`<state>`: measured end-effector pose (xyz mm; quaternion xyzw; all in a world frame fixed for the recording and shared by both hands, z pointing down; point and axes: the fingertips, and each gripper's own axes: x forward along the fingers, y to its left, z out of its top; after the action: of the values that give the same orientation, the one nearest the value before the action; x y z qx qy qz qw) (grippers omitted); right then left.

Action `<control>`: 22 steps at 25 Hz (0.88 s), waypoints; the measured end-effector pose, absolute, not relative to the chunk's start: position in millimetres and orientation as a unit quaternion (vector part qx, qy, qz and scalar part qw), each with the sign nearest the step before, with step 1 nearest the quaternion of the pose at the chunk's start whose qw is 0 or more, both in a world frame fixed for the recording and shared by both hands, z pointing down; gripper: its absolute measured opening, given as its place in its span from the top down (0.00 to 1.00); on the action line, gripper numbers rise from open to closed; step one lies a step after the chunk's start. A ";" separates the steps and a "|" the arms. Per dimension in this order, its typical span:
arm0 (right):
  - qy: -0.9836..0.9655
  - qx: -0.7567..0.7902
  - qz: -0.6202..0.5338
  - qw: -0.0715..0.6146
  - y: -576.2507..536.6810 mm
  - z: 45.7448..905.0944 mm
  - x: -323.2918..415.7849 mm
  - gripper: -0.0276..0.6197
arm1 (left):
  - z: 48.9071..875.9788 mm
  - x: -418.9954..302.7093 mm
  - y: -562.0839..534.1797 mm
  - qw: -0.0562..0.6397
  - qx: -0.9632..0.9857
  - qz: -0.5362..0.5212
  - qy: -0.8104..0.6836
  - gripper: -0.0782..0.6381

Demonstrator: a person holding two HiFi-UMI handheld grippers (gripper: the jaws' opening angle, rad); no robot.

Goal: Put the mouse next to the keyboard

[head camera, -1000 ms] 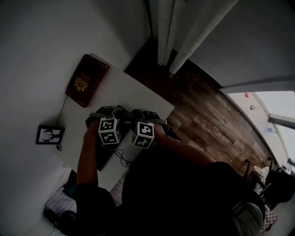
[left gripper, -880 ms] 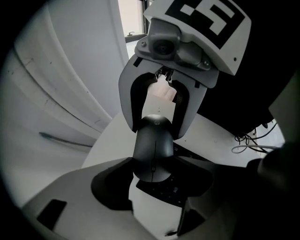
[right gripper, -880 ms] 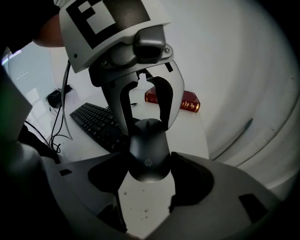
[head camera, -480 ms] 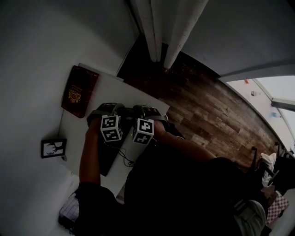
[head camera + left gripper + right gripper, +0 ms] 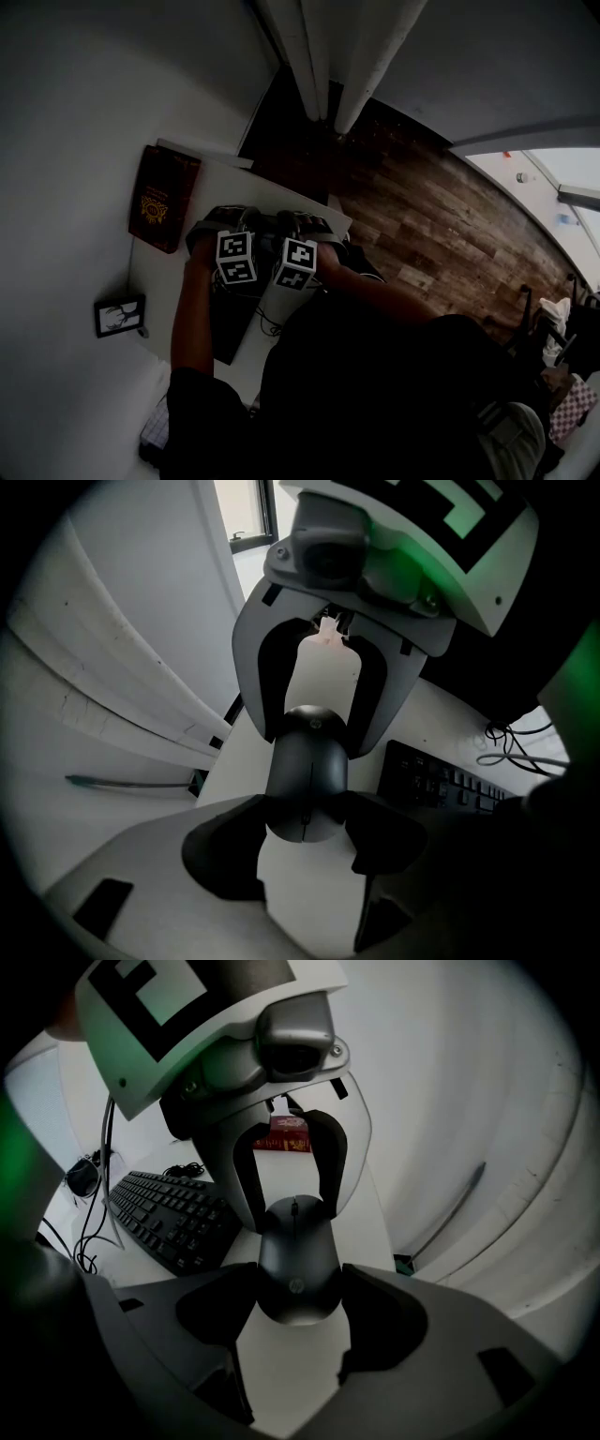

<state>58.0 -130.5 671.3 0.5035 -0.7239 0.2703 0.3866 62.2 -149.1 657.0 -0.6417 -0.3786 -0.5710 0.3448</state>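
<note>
A black mouse (image 5: 307, 785) hangs over the white table (image 5: 161, 274), gripped from both ends. My left gripper (image 5: 305, 841) is shut on its wheel end, and my right gripper (image 5: 295, 1312) is shut on its logo end (image 5: 292, 1262). The two grippers face each other, so each one's pale fingers (image 5: 267, 682) show beyond the mouse in the other's view. The black keyboard (image 5: 167, 1207) lies on the table just beside the mouse, also seen in the left gripper view (image 5: 441, 780). In the head view the marker cubes (image 5: 236, 258) sit side by side and the mouse is hidden.
A dark red book (image 5: 161, 197) lies at the table's far end. A small framed picture (image 5: 119, 317) stands near the wall. Loose cables (image 5: 86, 1206) trail by the keyboard. Beyond the table edge is a wooden floor (image 5: 441, 225) and white curtains (image 5: 309, 56).
The head view has shifted a little, so the table and book sit slightly differently in it. Both grippers have stayed together over the same part of the table.
</note>
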 end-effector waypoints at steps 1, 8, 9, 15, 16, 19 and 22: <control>-0.722 0.504 0.274 0.387 -131.5 673.8 59.4 0.50 | 660.5 63.7 -150.2 0.346 -0.640 -0.571 -0.380 0.52; -0.709 0.511 0.301 0.381 -132.4 684.1 63.9 0.50 | 674.2 69.1 -151.4 0.363 -0.628 -0.566 -0.391 0.52; -0.709 0.511 0.303 0.380 -132.1 684.6 63.8 0.50 | 674.6 69.1 -151.2 0.362 -0.628 -0.566 -0.392 0.52; -0.710 0.515 0.309 0.367 -134.7 683.9 64.3 0.50 | 674.1 69.0 -154.4 0.370 -0.634 -0.564 -0.378 0.52; -0.710 0.517 0.311 0.363 -134.9 683.1 65.0 0.50 | 673.1 69.8 -155.4 0.374 -0.636 -0.562 -0.373 0.52; -0.713 0.523 0.297 0.359 -138.6 677.9 65.8 0.50 | 669.1 70.5 -158.7 0.378 -0.643 -0.563 -0.357 0.52; -0.724 0.525 0.280 0.350 -141.3 667.8 61.8 0.50 | 660.8 69.6 -158.0 0.369 -0.652 -0.566 -0.345 0.54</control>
<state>61.8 -141.3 667.8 0.5249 -0.7237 0.2799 0.3498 69.6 -158.0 660.8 -0.6521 -0.3448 -0.5657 0.3687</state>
